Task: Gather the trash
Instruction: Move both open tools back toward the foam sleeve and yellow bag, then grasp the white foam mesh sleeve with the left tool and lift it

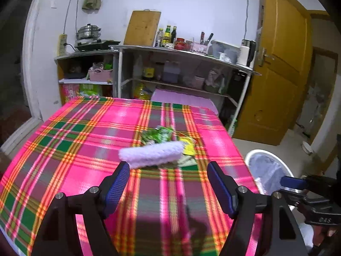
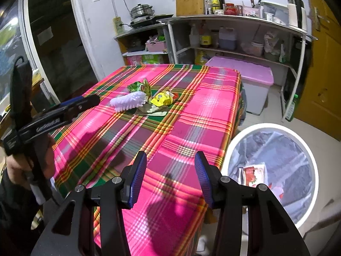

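A small heap of trash lies mid-table on the pink plaid cloth (image 1: 85, 145): a green wrapper (image 1: 159, 134) (image 2: 139, 86), a yellow wrapper (image 1: 188, 145) (image 2: 163, 99), a white ribbed foam-like piece (image 1: 151, 152) (image 2: 130, 101) and beige paper (image 2: 152, 112). My left gripper (image 1: 168, 166) is open, its tips just short of the white piece. From the right wrist view the left gripper (image 2: 94, 101) reaches toward the heap from the left. My right gripper (image 2: 170, 154) stands open over the table's near corner with nothing between its fingers. It appears at the right edge as the right gripper (image 1: 292, 182).
A white round bin (image 2: 270, 126) (image 1: 262, 151) with a clear liner stands on the floor right of the table, a red-and-white packet (image 2: 253, 173) inside. Behind the table are metal shelves (image 1: 181, 51) with bottles and a pot, a pink-lidded box (image 2: 251, 72) and a yellow door (image 1: 277, 74).
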`<state>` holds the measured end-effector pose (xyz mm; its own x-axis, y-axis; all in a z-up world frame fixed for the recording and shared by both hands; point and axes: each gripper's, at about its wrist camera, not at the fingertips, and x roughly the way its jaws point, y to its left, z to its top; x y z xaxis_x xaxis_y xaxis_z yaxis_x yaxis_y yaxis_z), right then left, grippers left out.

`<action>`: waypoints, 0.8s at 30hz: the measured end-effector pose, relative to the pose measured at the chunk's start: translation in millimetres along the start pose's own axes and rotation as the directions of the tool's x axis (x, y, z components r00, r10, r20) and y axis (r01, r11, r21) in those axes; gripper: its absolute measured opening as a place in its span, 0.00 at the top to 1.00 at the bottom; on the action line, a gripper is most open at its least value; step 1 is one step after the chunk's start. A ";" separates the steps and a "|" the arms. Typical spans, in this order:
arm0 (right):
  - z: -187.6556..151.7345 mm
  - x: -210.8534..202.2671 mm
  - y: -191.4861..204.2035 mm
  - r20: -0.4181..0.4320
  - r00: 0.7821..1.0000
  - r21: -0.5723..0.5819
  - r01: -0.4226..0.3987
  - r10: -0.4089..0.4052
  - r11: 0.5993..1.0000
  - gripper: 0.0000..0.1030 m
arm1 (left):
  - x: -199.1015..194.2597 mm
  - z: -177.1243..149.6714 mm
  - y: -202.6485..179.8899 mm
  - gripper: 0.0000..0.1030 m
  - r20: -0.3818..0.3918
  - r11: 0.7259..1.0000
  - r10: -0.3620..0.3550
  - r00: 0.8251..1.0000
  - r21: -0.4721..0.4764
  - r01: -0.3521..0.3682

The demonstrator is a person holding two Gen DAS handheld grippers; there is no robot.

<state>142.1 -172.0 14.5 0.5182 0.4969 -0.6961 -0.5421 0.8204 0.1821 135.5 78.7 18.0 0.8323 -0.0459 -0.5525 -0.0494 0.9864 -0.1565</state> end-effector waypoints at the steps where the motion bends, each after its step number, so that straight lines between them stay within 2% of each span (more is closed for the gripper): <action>1: 1.1 3.3 0.1 -0.004 1.000 -0.002 -0.001 0.001 1.000 0.53 | 3.6 2.1 2.3 0.27 0.001 1.000 0.003 1.000 0.001 -0.003; 4: 4.5 13.9 -0.1 -0.020 1.000 -0.003 -0.006 0.006 1.000 0.53 | 19.3 8.5 14.2 0.27 0.000 1.000 0.012 1.000 0.012 -0.012; 6: 6.7 20.4 -0.4 -0.030 1.000 -0.003 -0.008 0.008 1.000 0.53 | 33.2 12.6 23.5 0.27 -0.019 1.000 -0.009 1.000 0.021 0.009; 13: 15.3 41.1 0.7 -0.060 0.998 -0.005 -0.010 0.009 1.000 0.53 | 72.9 19.5 29.2 0.27 -0.080 0.989 -0.044 0.996 0.137 0.055; 15: 18.4 46.1 1.4 -0.065 0.998 -0.005 -0.008 0.007 1.000 0.53 | 85.7 20.9 27.2 0.27 -0.113 0.977 -0.078 0.991 0.190 0.099; 21: 27.8 57.2 1.1 -0.072 0.997 -0.001 0.000 0.000 1.000 0.53 | 112.7 14.0 15.3 0.28 -0.178 0.938 -0.075 0.981 0.323 0.130; 24: 31.7 61.0 1.6 -0.073 0.997 0.000 0.002 -0.002 1.000 0.53 | 120.4 8.2 9.2 0.51 -0.203 0.923 -0.060 0.977 0.362 0.131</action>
<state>193.8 -131.3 -5.7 0.4695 0.4729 -0.7456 -0.5409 0.8215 0.1805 239.8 83.5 -43.3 0.7045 -0.1356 -0.6966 0.2639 0.9612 0.0798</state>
